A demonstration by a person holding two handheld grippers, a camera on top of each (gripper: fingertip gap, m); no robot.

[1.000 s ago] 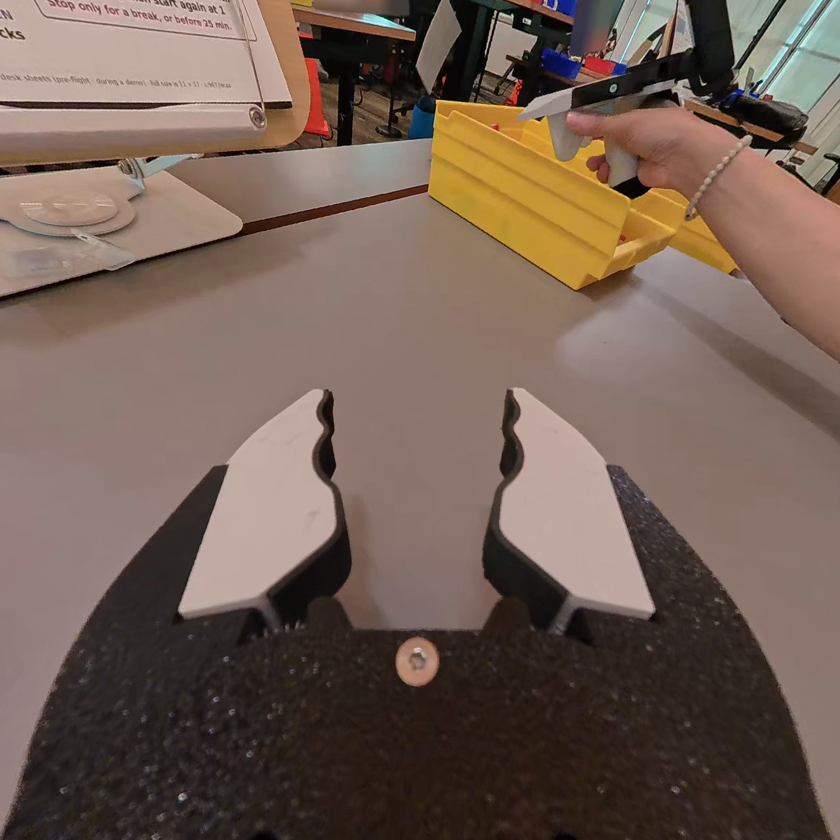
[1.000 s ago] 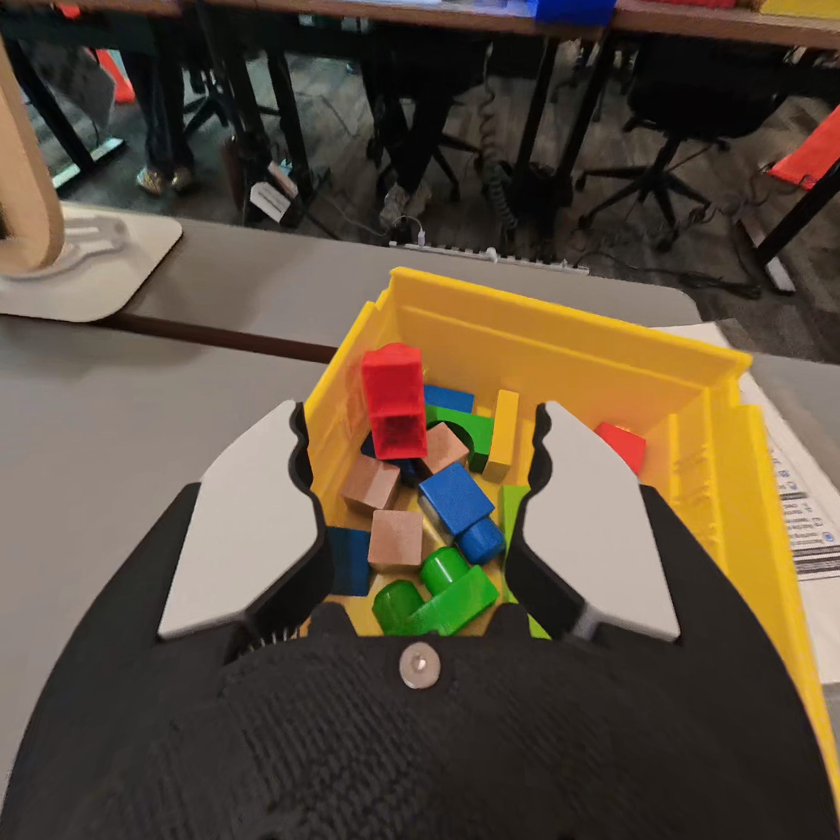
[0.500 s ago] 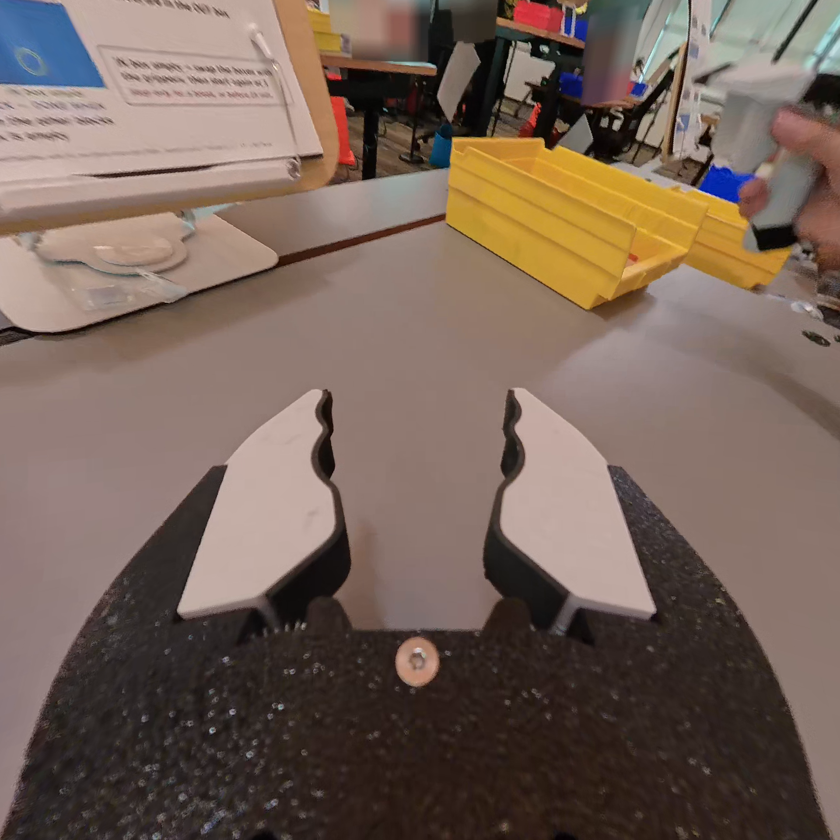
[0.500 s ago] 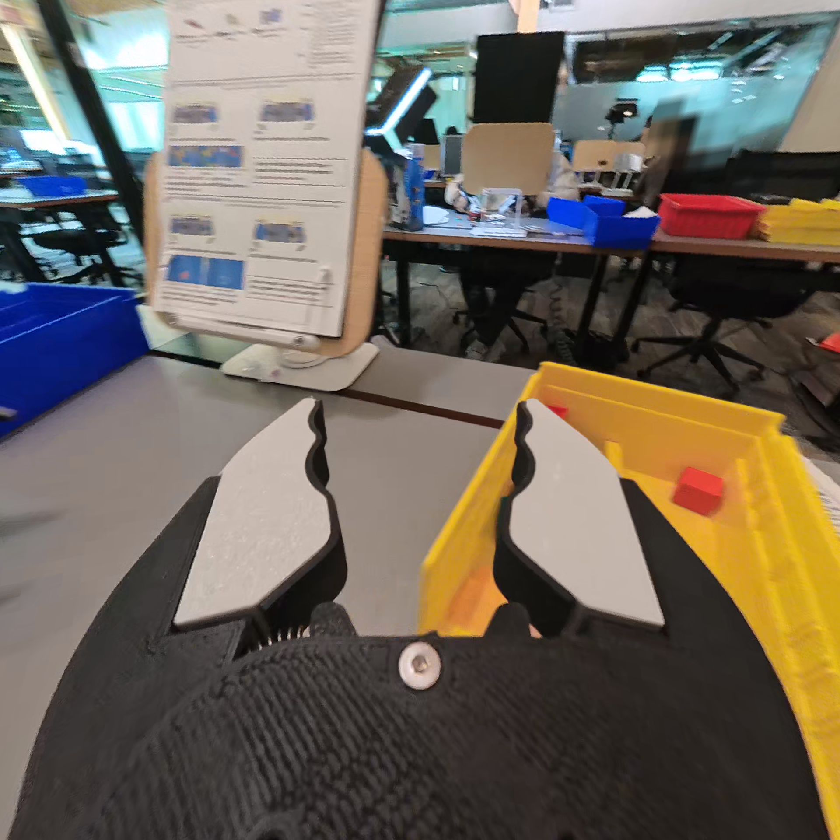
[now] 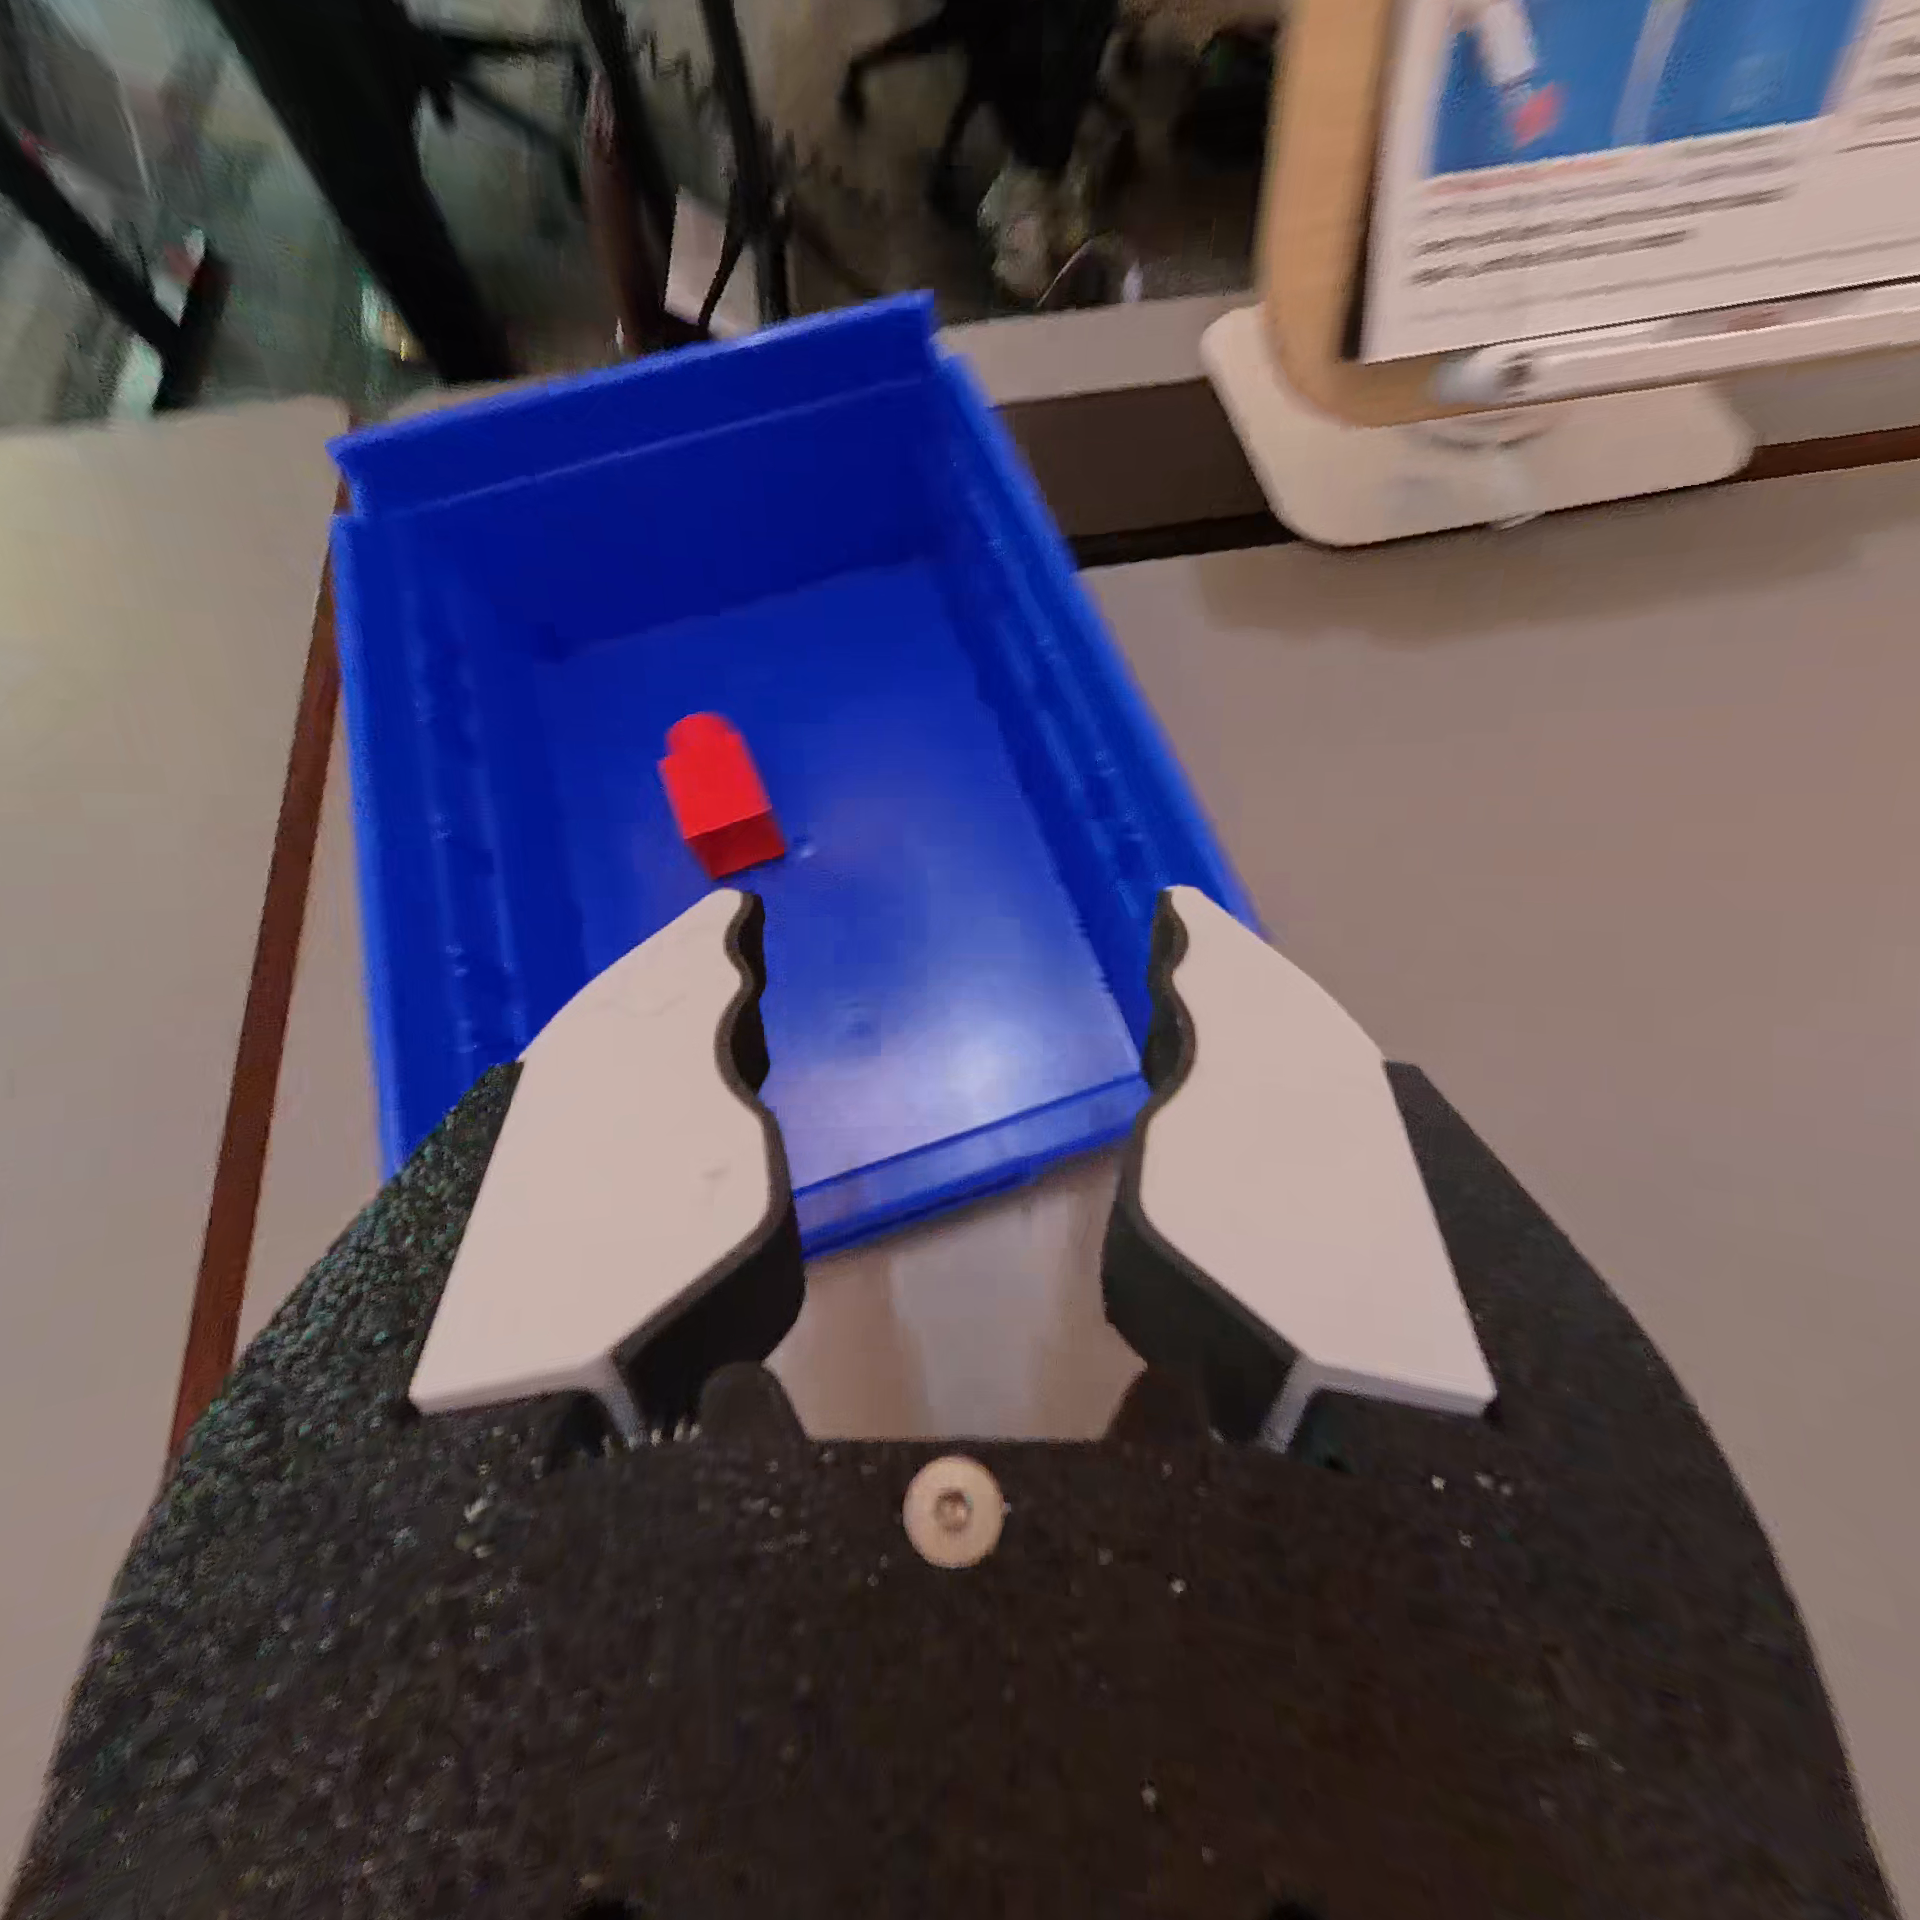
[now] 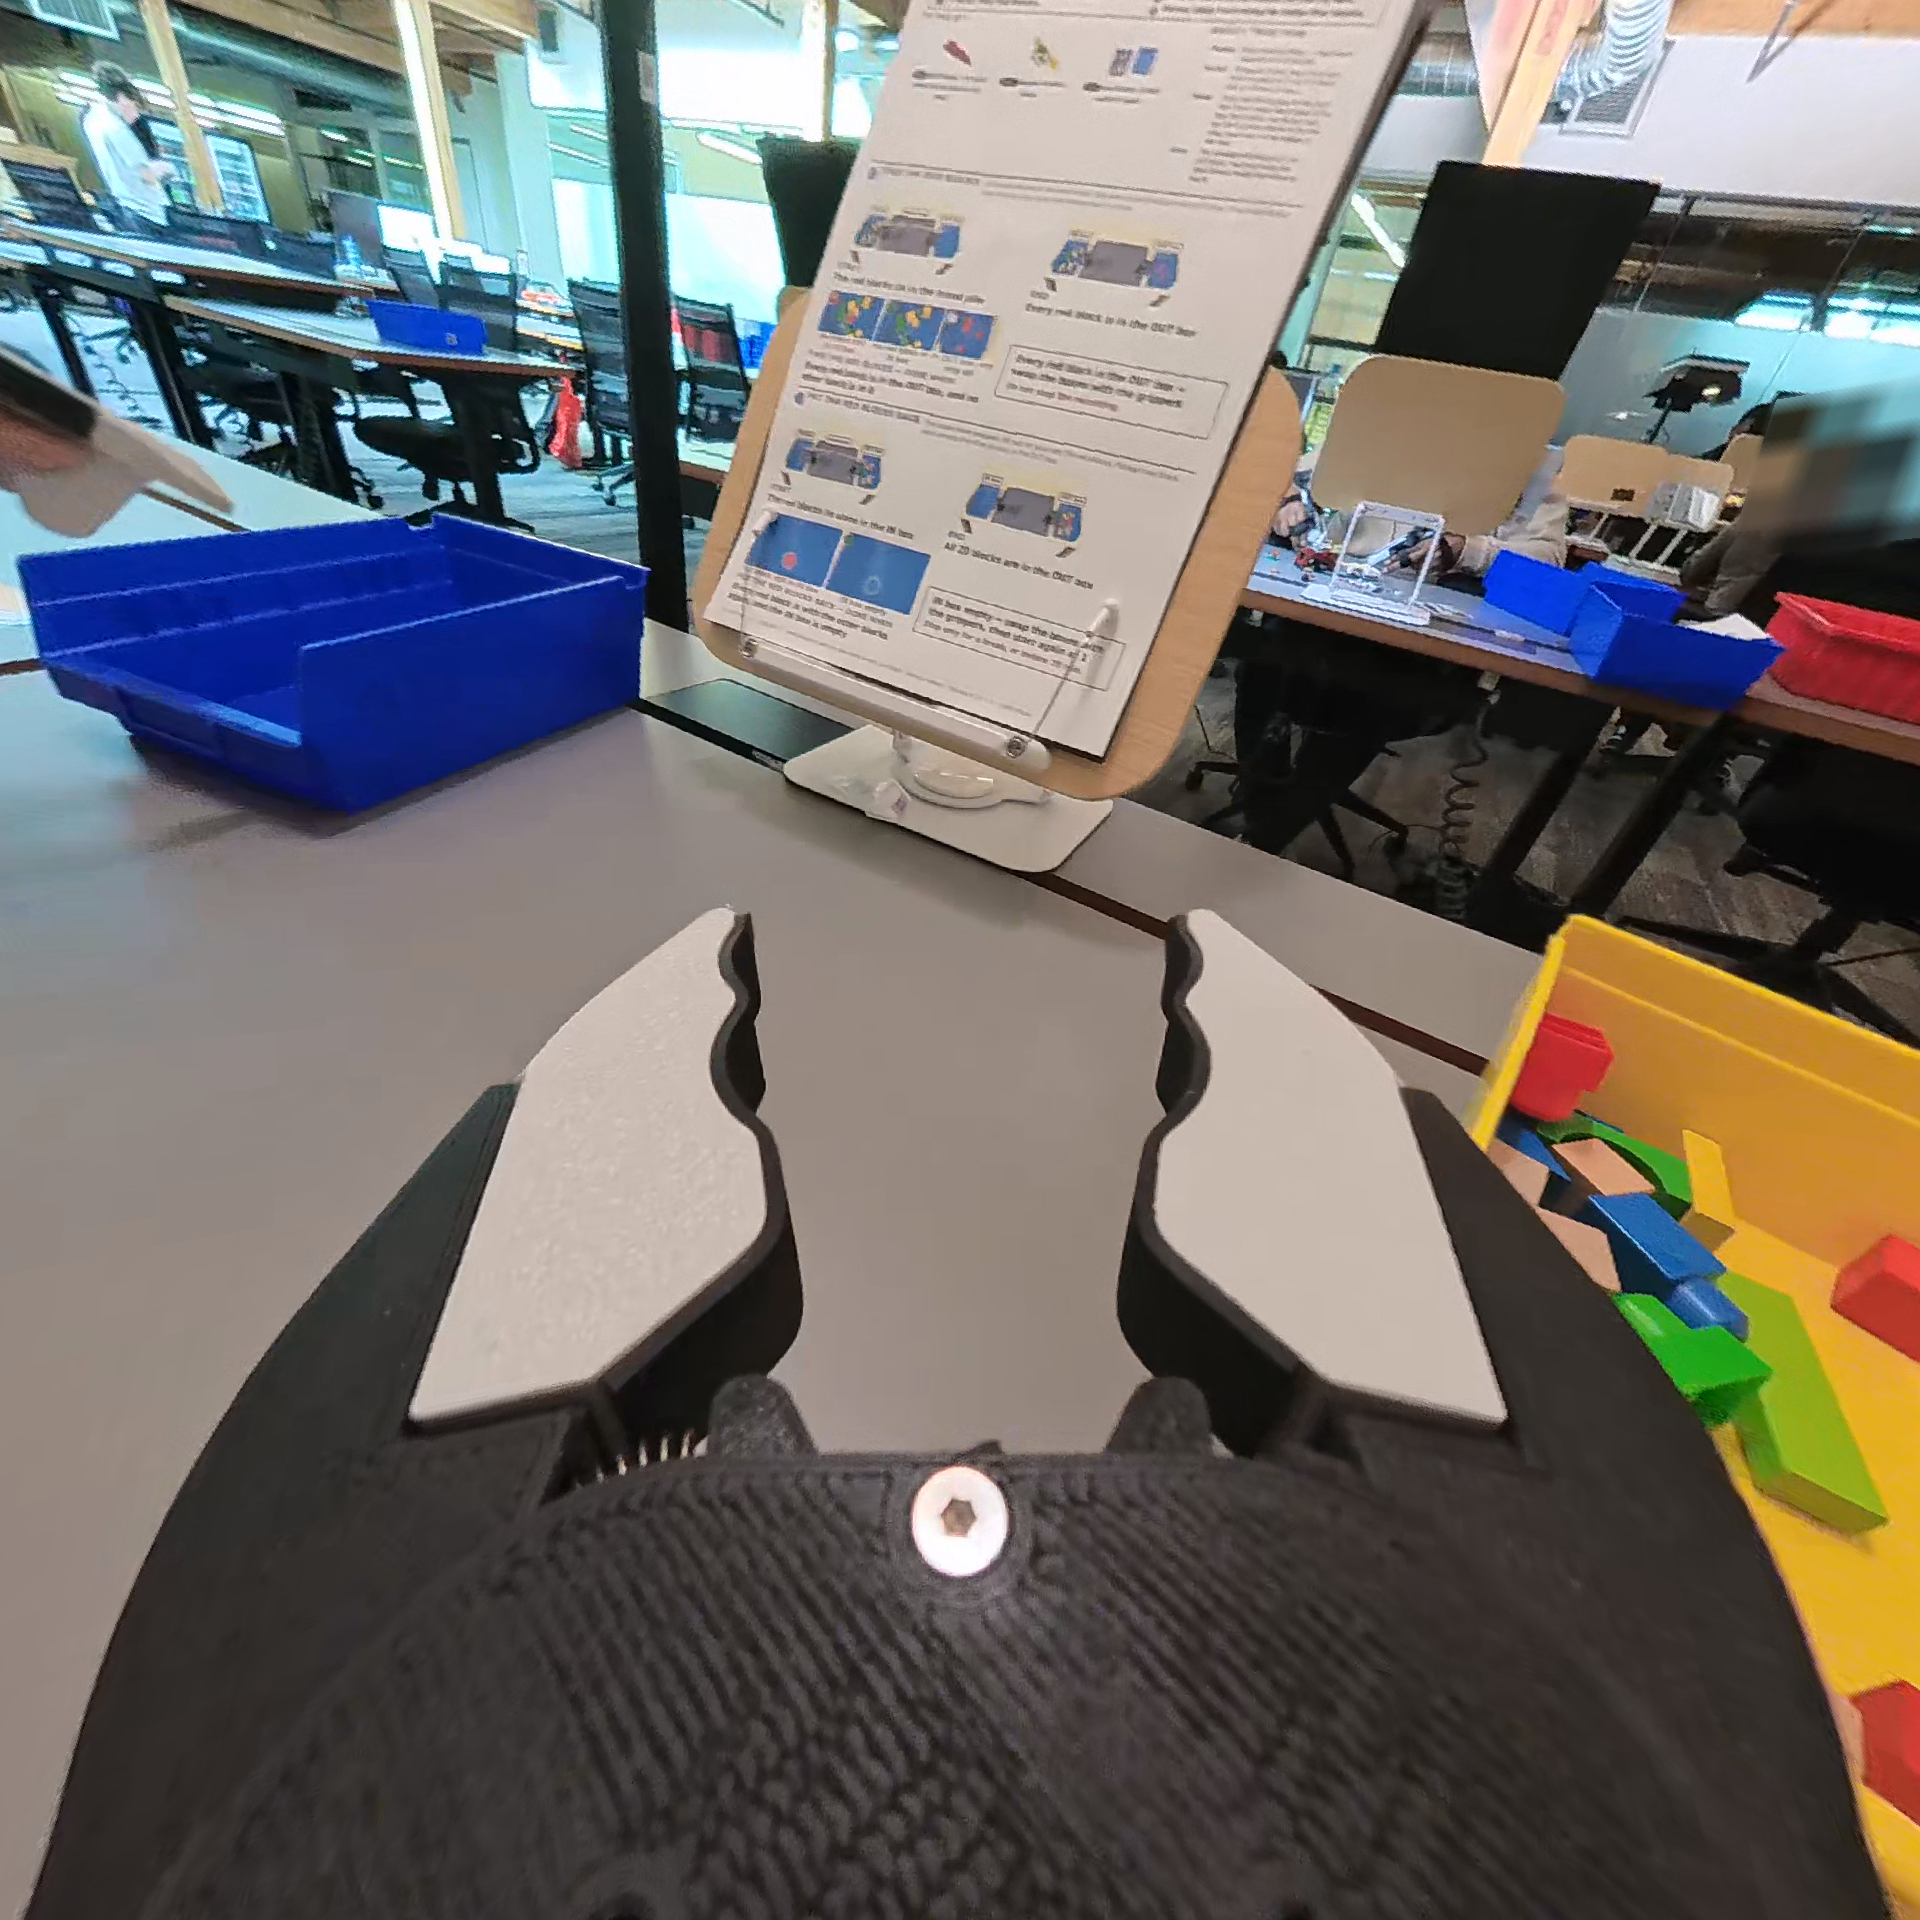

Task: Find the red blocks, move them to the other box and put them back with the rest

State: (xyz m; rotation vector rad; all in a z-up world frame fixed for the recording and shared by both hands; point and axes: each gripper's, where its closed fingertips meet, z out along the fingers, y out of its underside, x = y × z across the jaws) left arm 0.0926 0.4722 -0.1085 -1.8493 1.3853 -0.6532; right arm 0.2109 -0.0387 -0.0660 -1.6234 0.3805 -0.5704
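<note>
Glossy plastic blue box (image 5: 436,790) at upper left; matt grey table (image 5: 1507,831); rough black gripper body (image 5: 935,1714) below.

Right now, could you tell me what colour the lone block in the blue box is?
Red: the block shows best in the left wrist view.

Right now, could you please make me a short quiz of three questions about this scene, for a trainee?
1. True or false: the left tongs are shut on the red block.
2. Which box holds blocks of many colours: A) blue box, B) yellow box?
3. Fill in: between the right tongs there is only bare ____.

Key: 1. False, they stand open and the block lies alone on the box floor. 2. B. 3. Table.
</note>
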